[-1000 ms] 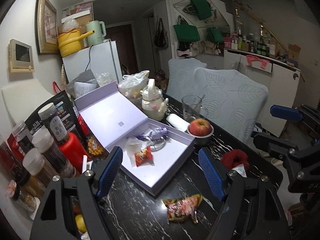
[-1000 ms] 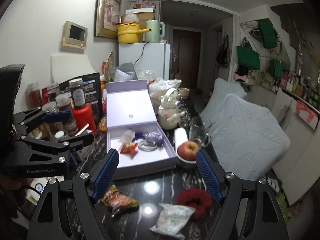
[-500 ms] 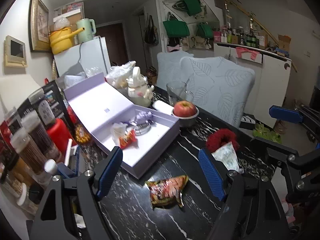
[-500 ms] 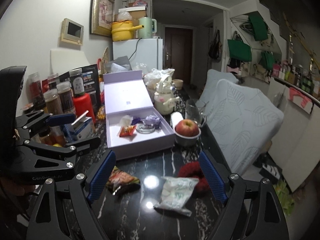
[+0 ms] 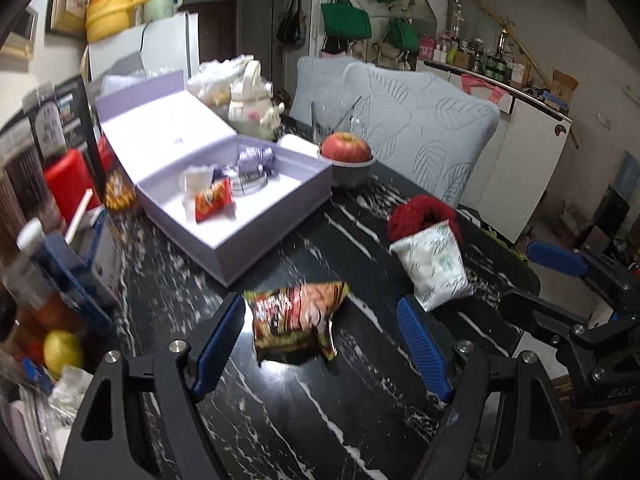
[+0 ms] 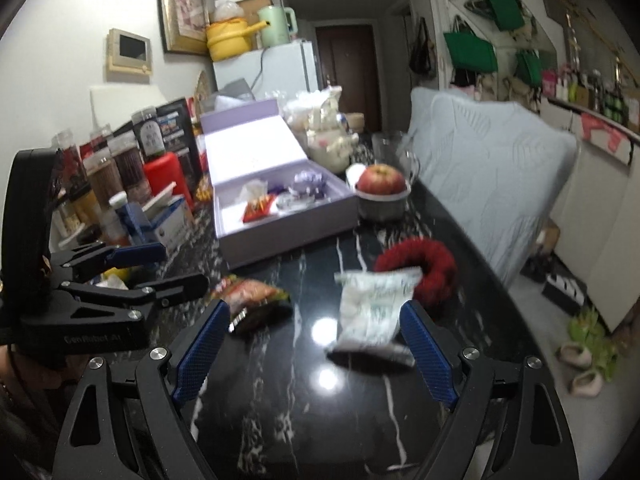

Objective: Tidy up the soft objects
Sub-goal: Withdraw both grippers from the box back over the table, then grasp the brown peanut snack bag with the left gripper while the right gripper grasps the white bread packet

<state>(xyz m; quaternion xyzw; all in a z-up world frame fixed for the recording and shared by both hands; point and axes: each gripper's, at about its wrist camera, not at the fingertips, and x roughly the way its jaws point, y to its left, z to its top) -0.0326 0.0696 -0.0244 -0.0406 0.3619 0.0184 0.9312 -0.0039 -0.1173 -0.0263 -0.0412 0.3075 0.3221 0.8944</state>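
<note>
While both tools are aimed down at the black marble table [image 5: 360, 420] | left gripper [image 5: 322, 344] is spread, empty, red snack packet [image 5: 296, 320] framed between its fingers | right gripper [image 6: 316, 350], jaws just widened, is released, white pouch [image 6: 370, 308] framed, red scrunchie [image 6: 432, 268] touching it | lilac box [image 5: 256, 216] lies open behind.

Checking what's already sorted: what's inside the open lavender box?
Inside the lavender box: a red snack packet, a clear wrapper, a purple-wrapped item and a round metal piece. Anything beneath them is hidden.
</note>
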